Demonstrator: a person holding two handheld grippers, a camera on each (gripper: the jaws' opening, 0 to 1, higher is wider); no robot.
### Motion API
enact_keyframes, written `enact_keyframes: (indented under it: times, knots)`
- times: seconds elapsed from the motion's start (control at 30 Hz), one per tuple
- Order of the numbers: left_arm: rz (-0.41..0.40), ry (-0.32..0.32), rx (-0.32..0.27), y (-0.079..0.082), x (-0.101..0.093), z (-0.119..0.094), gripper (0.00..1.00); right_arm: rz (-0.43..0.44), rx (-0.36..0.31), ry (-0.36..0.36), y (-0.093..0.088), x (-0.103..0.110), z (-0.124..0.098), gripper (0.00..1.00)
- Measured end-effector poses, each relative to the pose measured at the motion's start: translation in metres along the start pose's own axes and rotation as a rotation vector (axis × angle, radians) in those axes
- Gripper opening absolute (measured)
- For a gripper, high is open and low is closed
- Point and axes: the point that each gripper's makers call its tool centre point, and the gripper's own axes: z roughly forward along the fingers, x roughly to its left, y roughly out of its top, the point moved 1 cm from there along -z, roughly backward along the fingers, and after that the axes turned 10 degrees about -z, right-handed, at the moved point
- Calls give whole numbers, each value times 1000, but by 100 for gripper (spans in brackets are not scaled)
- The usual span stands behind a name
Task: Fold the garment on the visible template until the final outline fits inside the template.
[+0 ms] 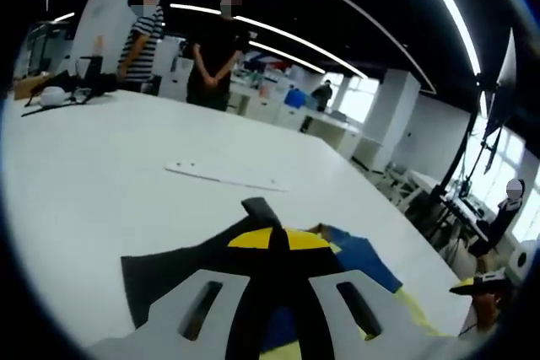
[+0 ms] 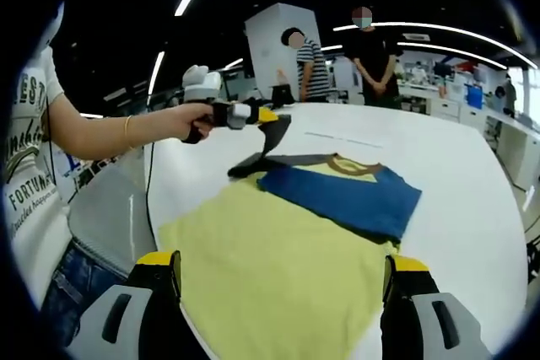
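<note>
The garment is a T-shirt lying flat on the white table (image 2: pixel 472 200), with a yellow body (image 2: pixel 278 267), a blue chest band (image 2: pixel 346 196) and a dark sleeve (image 2: pixel 253 162). In the right gripper view, a hand holds my left gripper (image 2: pixel 268 117), which is shut on the sleeve's end and lifts it off the table. In the left gripper view the dark sleeve (image 1: pixel 169 271) runs up between the white jaws to the left gripper's (image 1: pixel 272 238) yellow tips. My right gripper (image 2: pixel 283 271) stands open over the yellow hem, its jaws wide apart and holding nothing.
A thin white strip (image 1: pixel 224 176) lies on the table beyond the shirt. Two people (image 2: pixel 308 61) stand at the far edge. Dark gear and cables (image 1: pixel 59 90) sit at the far left corner. Desks and chairs (image 1: pixel 396 183) fill the room behind.
</note>
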Motion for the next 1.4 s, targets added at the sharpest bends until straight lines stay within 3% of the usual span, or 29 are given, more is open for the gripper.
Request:
enact_keyframes:
  times: [0.83, 0.97, 1.4]
  knots:
    - [135, -132, 42, -25, -68, 32, 1, 8, 7, -7, -5, -2, 0, 99]
    - [276, -144, 54, -30, -75, 36, 1, 9, 7, -8, -4, -1, 0, 99]
    - [244, -179, 115, -50, -95, 54, 1, 29, 11, -25, -9, -7, -3, 99]
